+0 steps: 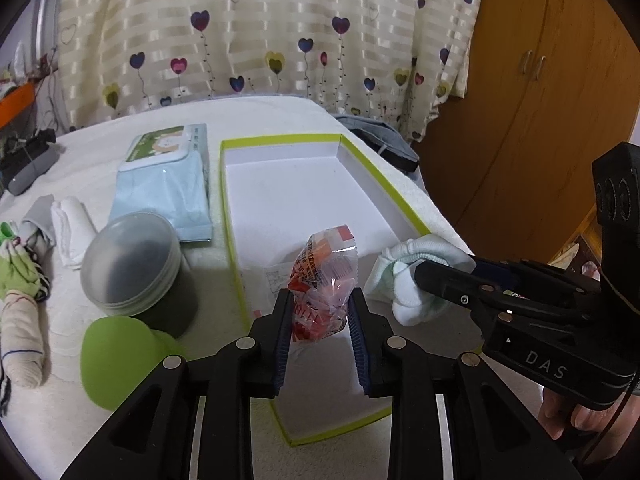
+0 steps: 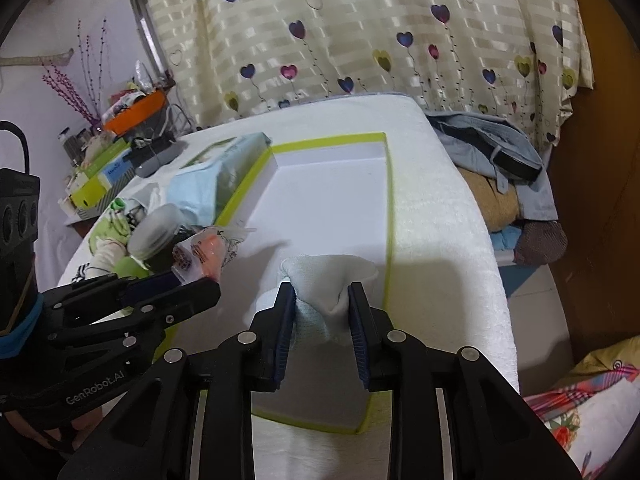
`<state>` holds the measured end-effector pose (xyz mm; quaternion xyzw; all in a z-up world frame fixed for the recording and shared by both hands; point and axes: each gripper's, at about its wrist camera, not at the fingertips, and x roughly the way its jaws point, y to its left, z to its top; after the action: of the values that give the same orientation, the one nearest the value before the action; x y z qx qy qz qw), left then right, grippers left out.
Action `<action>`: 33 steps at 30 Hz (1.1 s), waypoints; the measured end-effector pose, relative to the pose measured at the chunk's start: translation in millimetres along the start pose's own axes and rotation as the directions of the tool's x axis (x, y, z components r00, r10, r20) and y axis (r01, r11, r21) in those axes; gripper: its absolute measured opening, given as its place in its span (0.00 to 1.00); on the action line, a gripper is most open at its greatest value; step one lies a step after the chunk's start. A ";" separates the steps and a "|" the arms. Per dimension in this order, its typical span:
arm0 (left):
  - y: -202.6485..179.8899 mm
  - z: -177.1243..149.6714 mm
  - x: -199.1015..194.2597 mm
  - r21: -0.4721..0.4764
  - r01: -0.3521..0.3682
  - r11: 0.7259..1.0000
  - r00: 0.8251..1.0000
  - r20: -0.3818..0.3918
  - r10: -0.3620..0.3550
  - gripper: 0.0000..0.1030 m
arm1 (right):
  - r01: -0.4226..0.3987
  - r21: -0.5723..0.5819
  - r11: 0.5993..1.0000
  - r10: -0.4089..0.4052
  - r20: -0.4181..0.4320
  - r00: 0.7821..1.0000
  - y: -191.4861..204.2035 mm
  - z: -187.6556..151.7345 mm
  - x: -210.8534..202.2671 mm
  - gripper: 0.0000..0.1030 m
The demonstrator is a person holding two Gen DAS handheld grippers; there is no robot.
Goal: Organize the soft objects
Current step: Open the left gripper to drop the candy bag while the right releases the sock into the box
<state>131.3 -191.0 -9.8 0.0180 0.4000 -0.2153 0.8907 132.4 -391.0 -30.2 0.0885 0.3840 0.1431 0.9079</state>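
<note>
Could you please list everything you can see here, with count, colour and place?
Shallow cardboard box: one, white inside with lime-green rim, centre of the white-covered table.
Crinkly plastic snack packet: one, red, orange and clear, between the left gripper's pads over the box.
Rolled sock: one, white with pale blue, between the right gripper's pads at the box's right edge.
Wet-wipes pack: one, pale blue with green label, left of the box.
Round tin: one, grey, left of the box.
Soft green object: one, in front of the tin.
Bundled socks: several, green, cream, white, table's left edge.
Heart-print curtain: one, cream, behind.
Left gripper: black.
Right gripper: black.
</note>
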 end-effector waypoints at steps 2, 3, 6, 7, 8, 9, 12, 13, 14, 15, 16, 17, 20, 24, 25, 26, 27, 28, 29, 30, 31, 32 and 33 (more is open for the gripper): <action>-0.8 1.0 2.5 0.004 0.006 1.000 1.000 -0.001 -0.006 0.30 | 0.012 -0.011 1.000 -0.012 0.001 1.000 -0.5 -0.1 -0.5 0.33; -0.7 0.9 3.3 0.006 0.005 1.000 1.000 -0.001 -0.005 0.32 | 0.019 -0.019 1.000 -0.019 0.005 1.000 0.1 -0.2 -1.4 0.36; -0.3 1.1 3.8 -0.004 0.012 1.000 1.000 -0.001 -0.012 0.40 | 0.037 -0.039 0.999 -0.036 0.017 0.999 2.6 0.3 -4.4 0.38; -0.2 1.1 4.0 -0.006 0.012 1.000 1.000 0.001 -0.012 0.40 | 0.040 -0.044 0.998 -0.040 0.019 0.999 2.9 0.3 -5.0 0.38; -0.2 1.3 3.3 -0.008 0.012 1.000 1.000 0.003 -0.012 0.40 | 0.045 -0.046 0.998 -0.044 0.021 0.999 2.8 0.0 -5.8 0.38; -0.3 1.2 2.2 -0.010 0.013 1.000 1.000 0.005 -0.013 0.41 | 0.051 -0.046 0.998 -0.050 0.023 0.999 2.6 -0.4 -7.0 0.38; -1.0 0.8 -3.9 -0.015 0.024 1.000 1.000 0.020 -0.024 0.41 | 0.063 -0.044 0.997 -0.062 0.031 0.998 3.1 -1.1 -12.5 0.38; -0.3 0.8 -6.2 -0.015 0.025 1.000 0.999 0.024 -0.024 0.41 | 0.068 -0.045 0.997 -0.067 0.036 0.997 4.0 -0.8 -14.5 0.38; -1.3 0.5 -9.8 -0.013 0.026 1.000 0.999 0.033 -0.026 0.41 | 0.073 -0.047 0.996 -0.071 0.047 0.996 4.7 -0.9 -18.8 0.38; -1.0 0.5 -12.7 -0.012 0.029 1.000 0.999 0.037 -0.028 0.41 | 0.078 -0.050 0.996 -0.075 0.056 0.996 5.8 -0.8 -22.2 0.43; -0.7 0.0 -15.9 -0.012 0.031 0.999 0.999 0.043 -0.030 0.41 | 0.084 -0.052 0.995 -0.080 0.063 0.995 7.8 -0.8 -24.4 0.49; -1.1 -0.9 -19.9 -0.010 0.032 0.999 0.998 0.049 -0.031 0.41 | 0.090 -0.053 0.994 -0.086 0.074 0.994 9.3 -1.1 -27.7 0.58; -1.1 -5.3 -30.2 -0.009 0.029 1.000 0.998 0.063 -0.028 0.41 | 0.095 -0.055 0.994 -0.089 0.096 0.991 14.4 -3.1 -36.8 0.60; 2.2 -13.0 -46.1 -0.014 0.020 1.000 0.996 0.083 -0.019 0.41 | 0.098 -0.057 0.994 -0.091 0.116 0.989 23.1 -6.1 -45.2 0.60; 3.5 -15.7 -50.4 -0.016 0.016 1.000 0.996 0.087 -0.014 0.41 | 0.095 -0.057 0.994 -0.087 0.119 0.989 24.7 -6.6 -47.3 0.60; 5.4 -18.3 -55.1 -0.019 0.011 1.000 0.996 0.093 -0.010 0.41 | 0.089 -0.058 0.994 -0.082 0.120 0.989 26.9 -8.0 -49.3 0.60; 6.9 -20.7 -58.9 -0.022 0.008 1.000 0.995 0.096 -0.005 0.41 | 0.077 -0.061 0.995 -0.069 0.118 0.991 30.0 -9.5 -51.2 0.60; 9.8 -23.7 -63.8 -0.028 0.001 1.000 0.995 0.102 0.002 0.41 | 0.069 -0.063 0.996 -0.061 0.118 0.991 32.5 -10.9 -52.5 0.60; 12.3 -25.9 -67.7 -0.032 -0.003 0.999 0.994 0.105 0.007 0.41 | 0.065 -0.065 0.996 -0.057 0.122 0.991 36.4 -12.9 -54.8 0.60; 15.3 -28.7 -72.0 -0.038 -0.008 0.999 0.994 0.109 0.012 0.41 | 0.069 -0.067 0.995 -0.060 0.126 0.990 39.7 -13.8 -56.2 0.60; 16.7 -32.1 -75.2 -0.042 -0.009 0.999 0.994 0.112 0.014 0.41 | 0.074 -0.070 0.995 -0.065 0.129 0.990 43.0 -15.2 -57.4 0.60; 19.5 -35.1 -79.6 -0.048 -0.012 0.999 0.993 0.117 0.018 0.41 | 0.079 -0.075 0.994 -0.069 0.132 0.989 47.2 -16.7 -59.0 0.60; 21.8 -36.8 -82.5 -0.052 -0.016 0.999 0.992 0.121 0.022 0.41 | 0.080 -0.082 0.993 -0.068 0.137 0.988 50.9 -17.9 -60.7 0.60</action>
<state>65.6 -133.3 21.6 -0.0142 0.3504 -0.1974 0.9155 69.4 -362.0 12.0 0.0440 0.3187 0.1195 0.9393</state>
